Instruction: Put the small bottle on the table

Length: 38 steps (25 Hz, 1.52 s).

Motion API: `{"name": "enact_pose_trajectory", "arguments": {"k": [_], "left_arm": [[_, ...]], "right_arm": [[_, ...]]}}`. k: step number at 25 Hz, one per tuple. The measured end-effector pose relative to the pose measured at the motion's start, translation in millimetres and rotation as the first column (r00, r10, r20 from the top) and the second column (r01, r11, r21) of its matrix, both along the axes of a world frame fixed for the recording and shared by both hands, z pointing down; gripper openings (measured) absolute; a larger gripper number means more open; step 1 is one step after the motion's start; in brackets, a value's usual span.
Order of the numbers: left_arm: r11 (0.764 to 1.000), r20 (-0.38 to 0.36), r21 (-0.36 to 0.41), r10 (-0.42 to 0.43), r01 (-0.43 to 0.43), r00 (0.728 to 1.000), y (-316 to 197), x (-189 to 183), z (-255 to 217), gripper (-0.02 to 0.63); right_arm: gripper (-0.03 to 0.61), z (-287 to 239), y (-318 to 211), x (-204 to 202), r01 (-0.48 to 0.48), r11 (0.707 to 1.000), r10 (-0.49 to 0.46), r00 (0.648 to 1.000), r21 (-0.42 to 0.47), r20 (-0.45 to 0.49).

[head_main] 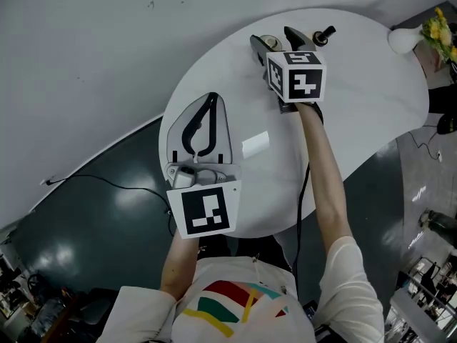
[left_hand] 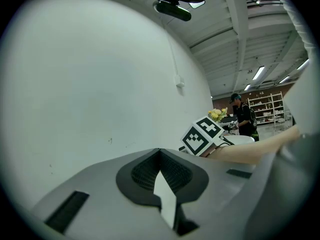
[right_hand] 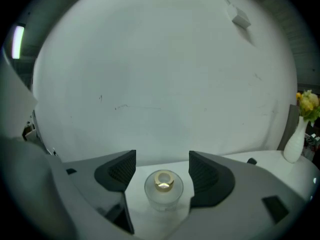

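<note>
A small clear bottle [right_hand: 163,188] with a gold neck and no cap stands upright on the white round table [right_hand: 235,158]. My right gripper [right_hand: 162,162] is open, one jaw on each side of the bottle with a gap on both sides. In the head view the bottle [head_main: 269,44] shows between the right gripper [head_main: 275,37] jaws at the table's far side. My left gripper [head_main: 211,100] is shut and empty, held over the table's near left part. In the left gripper view the left gripper [left_hand: 160,156] points toward a white wall.
A small black cap [head_main: 325,33] lies just right of the right gripper. A white card [head_main: 255,145] lies mid-table. A white vase with yellow flowers [head_main: 408,37] stands at the far right edge. A person [left_hand: 246,118] stands far off by some shelves.
</note>
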<state>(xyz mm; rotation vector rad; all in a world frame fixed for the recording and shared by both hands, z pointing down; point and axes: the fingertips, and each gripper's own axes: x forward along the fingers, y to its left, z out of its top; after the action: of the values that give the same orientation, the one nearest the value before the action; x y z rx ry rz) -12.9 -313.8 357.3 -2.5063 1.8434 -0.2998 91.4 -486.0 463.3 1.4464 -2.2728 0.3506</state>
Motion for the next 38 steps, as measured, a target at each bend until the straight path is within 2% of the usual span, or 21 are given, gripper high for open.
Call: {"name": "enact_pose_trajectory", "arguments": {"k": [5, 8, 12, 17, 22, 26, 35, 38], "left_arm": [[0.996, -0.036, 0.082, 0.021, -0.018, 0.999, 12.3, 3.4, -45.4, 0.015], [0.988, -0.055, 0.147, 0.05, -0.041, 0.997, 19.2, 12.0, -76.2, 0.015], [0.975, -0.075, 0.213, 0.076, -0.058, 0.994, 32.6, 26.0, -120.6, 0.015], [0.965, -0.092, 0.248, 0.113, -0.087, 0.989, 56.5, 35.1, -150.7, 0.015], [0.957, -0.097, 0.264, 0.151, -0.121, 0.984, 80.5, 47.2, -166.1, 0.015], [0.953, -0.096, 0.266, 0.173, -0.142, 0.98, 98.3, 53.0, -169.8, 0.015], [0.955, -0.086, 0.241, 0.199, -0.174, 0.976, 117.9, 53.4, -155.3, 0.015], [0.953, -0.076, 0.241, 0.206, -0.182, 0.976, 121.9, 54.6, -151.7, 0.015]], "right_arm": [[0.334, -78.2, 39.7, -4.6, -0.004, 0.994, -0.004, 0.998, 0.112, 0.069], [0.244, -133.6, 65.9, 0.3, -0.032, 0.978, 0.01, 0.994, 0.207, 0.108], [0.21, -205.7, 106.8, 9.8, -0.051, 0.948, 0.0, 0.987, 0.315, 0.16], [0.102, -257.8, 173.7, 19.3, -0.109, 0.892, 0.043, 0.987, 0.438, 0.157], [0.039, -276.1, 234.6, 28.0, -0.182, 0.847, 0.118, 0.98, 0.499, 0.158], [0.019, -269.9, 272.4, 38.9, -0.212, 0.832, 0.162, 0.977, 0.513, 0.142], [0.012, -239.3, 318.5, 42.8, -0.23, 0.857, 0.182, 0.972, 0.461, 0.146], [0.012, -236.6, 327.3, 41.9, -0.233, 0.846, 0.192, 0.972, 0.479, 0.135]]}}
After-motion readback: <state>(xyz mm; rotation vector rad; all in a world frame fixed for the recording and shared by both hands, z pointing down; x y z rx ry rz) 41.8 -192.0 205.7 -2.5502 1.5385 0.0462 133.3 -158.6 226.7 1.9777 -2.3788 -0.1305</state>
